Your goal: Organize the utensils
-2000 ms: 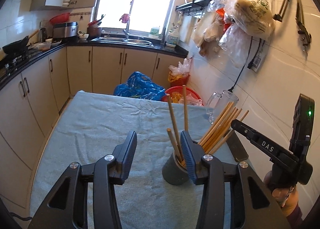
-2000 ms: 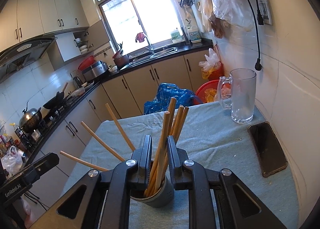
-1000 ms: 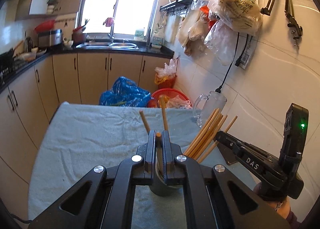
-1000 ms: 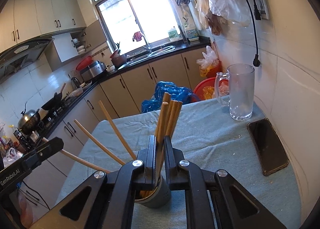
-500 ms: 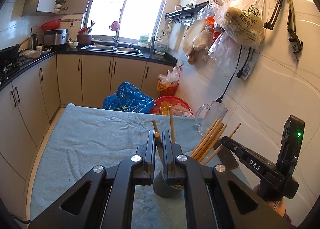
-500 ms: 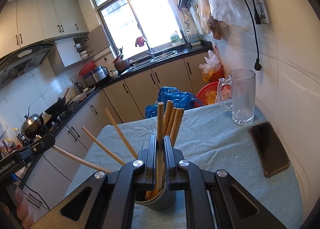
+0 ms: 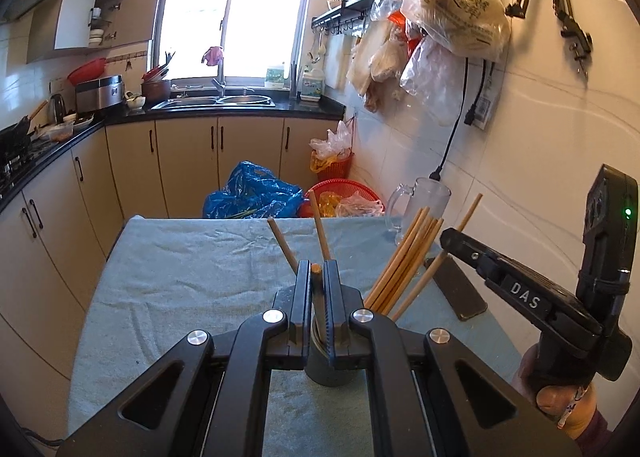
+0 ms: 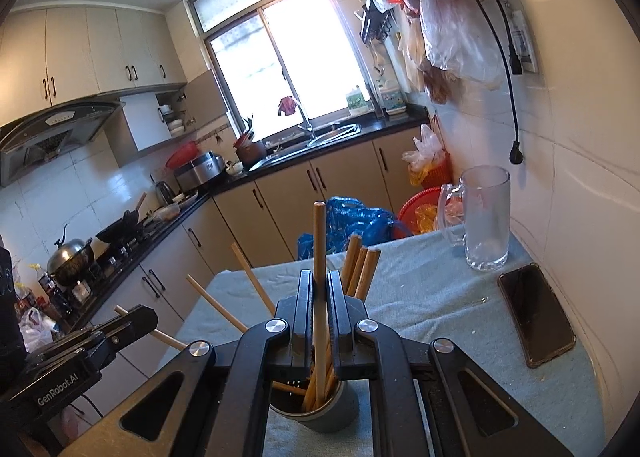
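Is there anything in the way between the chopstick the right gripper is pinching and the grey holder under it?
Nothing visible blocks it. The right gripper is shut on one chopstick, whose lower end already stands inside the grey holder, among the other chopsticks leaning there. The glass mug and phone sit well aside.

Black grippers (image 7: 318,297) with silver screws, ribbed fingers (image 8: 335,313), white lettering.

L gripper (image 7: 317,289) tilted down, jaws clamped tight on a thin stick; R gripper (image 8: 320,297) likewise, pinching one upright; a hand (image 7: 560,397) grips R's handle.
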Available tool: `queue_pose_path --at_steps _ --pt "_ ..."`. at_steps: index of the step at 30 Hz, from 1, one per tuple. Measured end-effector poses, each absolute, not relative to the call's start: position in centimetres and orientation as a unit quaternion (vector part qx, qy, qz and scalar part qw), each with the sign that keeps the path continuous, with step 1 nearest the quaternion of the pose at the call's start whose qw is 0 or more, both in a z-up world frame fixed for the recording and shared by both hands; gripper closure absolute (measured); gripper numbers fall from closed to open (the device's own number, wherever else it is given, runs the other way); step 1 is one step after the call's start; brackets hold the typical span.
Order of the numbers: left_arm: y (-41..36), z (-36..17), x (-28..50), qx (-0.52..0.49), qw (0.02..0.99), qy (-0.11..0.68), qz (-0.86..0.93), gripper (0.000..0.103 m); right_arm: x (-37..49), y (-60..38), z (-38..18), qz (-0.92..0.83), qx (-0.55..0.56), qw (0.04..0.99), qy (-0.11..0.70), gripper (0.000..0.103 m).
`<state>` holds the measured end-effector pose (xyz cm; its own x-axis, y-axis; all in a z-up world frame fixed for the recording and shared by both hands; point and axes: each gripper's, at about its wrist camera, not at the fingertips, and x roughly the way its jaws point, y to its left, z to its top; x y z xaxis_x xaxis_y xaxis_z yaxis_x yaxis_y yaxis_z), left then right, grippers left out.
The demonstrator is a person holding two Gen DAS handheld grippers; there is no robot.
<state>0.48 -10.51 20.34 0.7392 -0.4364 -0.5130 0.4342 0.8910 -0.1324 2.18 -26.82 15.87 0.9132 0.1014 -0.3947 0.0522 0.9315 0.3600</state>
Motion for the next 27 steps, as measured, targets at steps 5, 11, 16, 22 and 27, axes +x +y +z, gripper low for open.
queue_pose_path --at_steps 5,11,16,22,27 --pt "-11.0 19.8 0.5 0.007 0.931 0.281 -0.233 0.098 2.7 -26.7 14.8 0.014 0.185 0.957 0.222 0.095" --pt "-11.3 18.9 0.8 0.012 0.929 0.289 -0.23 0.097 3.4 -26.9 13.7 0.011 0.182 0.955 0.235 0.095" --pt "-11.3 18.9 0.8 0.014 0.93 0.287 -0.23 0.097 3.4 -27.0 13.3 0.009 0.181 0.954 0.238 0.095" --pt "-11.3 18.9 0.9 0.013 0.929 0.288 -0.23 0.097 3.5 -27.2 13.2 0.007 0.18 0.954 0.239 0.095" --pt "-10.7 19.3 1.1 0.002 0.929 0.288 -0.233 0.098 3.5 -27.4 13.3 0.009 0.185 0.953 0.238 0.095"
